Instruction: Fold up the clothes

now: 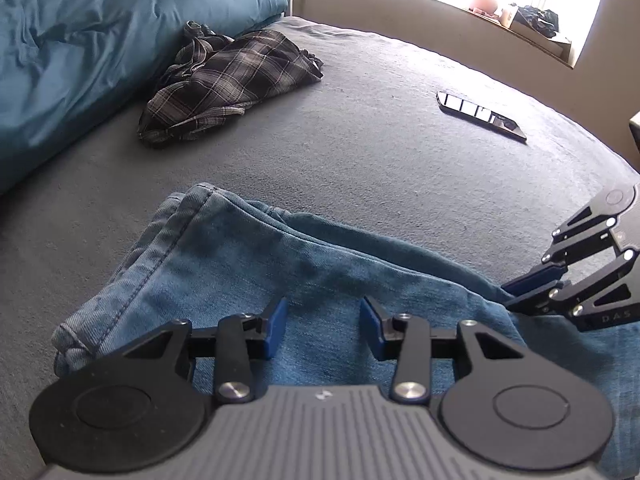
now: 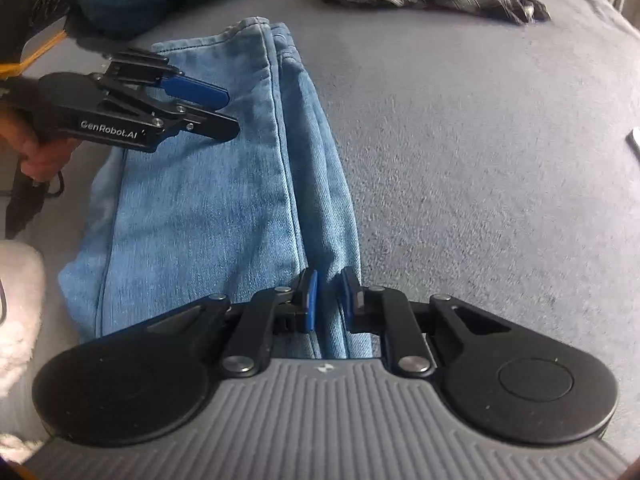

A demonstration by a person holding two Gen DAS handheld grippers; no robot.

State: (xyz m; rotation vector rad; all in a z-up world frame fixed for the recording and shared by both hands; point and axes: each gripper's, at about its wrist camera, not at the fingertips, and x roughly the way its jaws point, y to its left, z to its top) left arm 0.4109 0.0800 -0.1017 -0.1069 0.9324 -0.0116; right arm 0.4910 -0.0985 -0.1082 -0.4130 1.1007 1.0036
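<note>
Folded blue jeans (image 1: 240, 248) lie on the grey bed sheet (image 1: 360, 152). My left gripper (image 1: 324, 308) hovers open over the denim, with nothing between its blue pads. From the right wrist view, the left gripper (image 2: 228, 114) sits over the far left part of the jeans (image 2: 200, 200), held by a hand (image 2: 36, 156). My right gripper (image 2: 330, 280) is shut on the jeans' near right folded edge, with denim between its pads. In the left wrist view the right gripper (image 1: 516, 294) pinches that edge at the right.
A crumpled plaid garment (image 1: 236, 80) lies farther back, beside a teal duvet (image 1: 80, 40). A dark phone-like object (image 1: 480, 116) rests on the sheet to the right. A windowsill (image 1: 440, 4) borders the bed. Something white and fluffy (image 2: 16, 300) sits at the near left.
</note>
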